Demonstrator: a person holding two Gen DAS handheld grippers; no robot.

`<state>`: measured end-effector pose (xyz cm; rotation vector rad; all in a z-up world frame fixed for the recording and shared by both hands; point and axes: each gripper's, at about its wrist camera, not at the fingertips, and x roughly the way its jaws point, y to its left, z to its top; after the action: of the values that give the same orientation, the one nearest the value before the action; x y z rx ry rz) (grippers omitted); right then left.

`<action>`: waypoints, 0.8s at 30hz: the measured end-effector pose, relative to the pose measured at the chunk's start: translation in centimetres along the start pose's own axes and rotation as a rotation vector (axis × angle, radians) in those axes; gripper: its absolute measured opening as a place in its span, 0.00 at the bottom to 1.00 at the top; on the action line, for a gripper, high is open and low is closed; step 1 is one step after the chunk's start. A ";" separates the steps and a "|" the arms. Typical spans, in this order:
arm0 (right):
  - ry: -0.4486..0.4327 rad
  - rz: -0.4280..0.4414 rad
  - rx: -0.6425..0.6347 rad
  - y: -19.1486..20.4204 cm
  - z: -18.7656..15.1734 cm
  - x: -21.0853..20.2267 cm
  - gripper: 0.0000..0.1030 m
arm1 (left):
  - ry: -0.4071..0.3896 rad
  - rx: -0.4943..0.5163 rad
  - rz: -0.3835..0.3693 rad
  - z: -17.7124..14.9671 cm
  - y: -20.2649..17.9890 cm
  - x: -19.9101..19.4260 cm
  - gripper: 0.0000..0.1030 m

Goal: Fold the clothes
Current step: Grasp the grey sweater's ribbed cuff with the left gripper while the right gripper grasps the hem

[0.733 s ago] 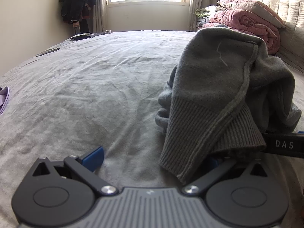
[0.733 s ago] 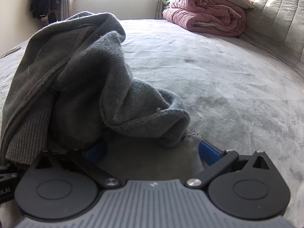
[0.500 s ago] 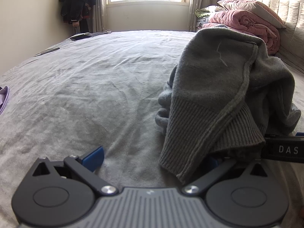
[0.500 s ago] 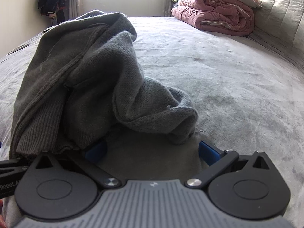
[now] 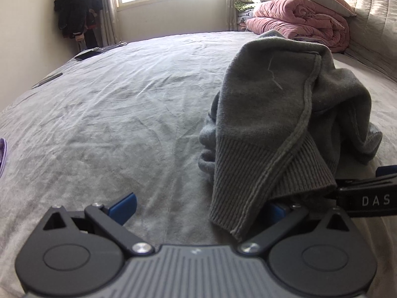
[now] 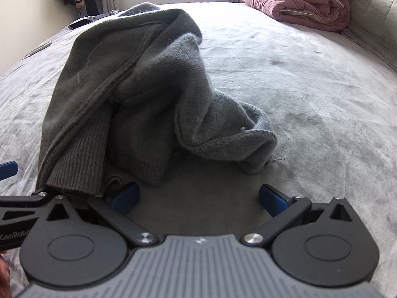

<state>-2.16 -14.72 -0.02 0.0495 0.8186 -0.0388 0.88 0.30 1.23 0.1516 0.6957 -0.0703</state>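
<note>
Your left gripper (image 5: 198, 204) sits low at the bottom of its own view with the jaws spread as wide as they go; the left blue pad is clear over bare sheet, and the ribbed hem of the grey sweater (image 5: 280, 114) drapes over the right pad, but nothing is pinched between them. The sweater is a rumpled heap right of centre in that frame, on the grey bed (image 5: 119, 114), rising in a hump with a seam running down to the hem at lower right. Your right gripper (image 6: 198, 197) is likewise at the bottom of its view, jaws fully apart, holding nothing; between its pads you see only grey cloth lying flat, and I cannot tell whether that is sweater or sheet. In the right wrist view the sweater (image 6: 139, 92) fills the left and centre, its ribbed hem reaching down to just beside the left pad, a loose fold trailing to the right of centre. The two grippers are close side by side: each shows at the edge of the other's frame. A folded pink quilt (image 5: 305, 22) lies at upper right against the headboard, well apart from the sweater. Dark clothes (image 5: 77, 12) hang at upper left by the window.
</note>
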 end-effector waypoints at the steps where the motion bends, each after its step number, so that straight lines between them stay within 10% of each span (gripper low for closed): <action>1: 0.004 -0.001 0.001 0.1 -0.1 0.0 1.00 | -0.004 0.013 0.004 0.0 -0.2 -0.1 1.00; 24: 0.074 -0.008 -0.002 0.9 1.2 0.6 1.00 | -0.007 0.130 -0.024 4.7 -0.6 -1.4 1.00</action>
<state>-0.79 -13.92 0.39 0.0459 0.8928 -0.0443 2.68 -1.05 5.59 0.2678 0.6857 -0.1393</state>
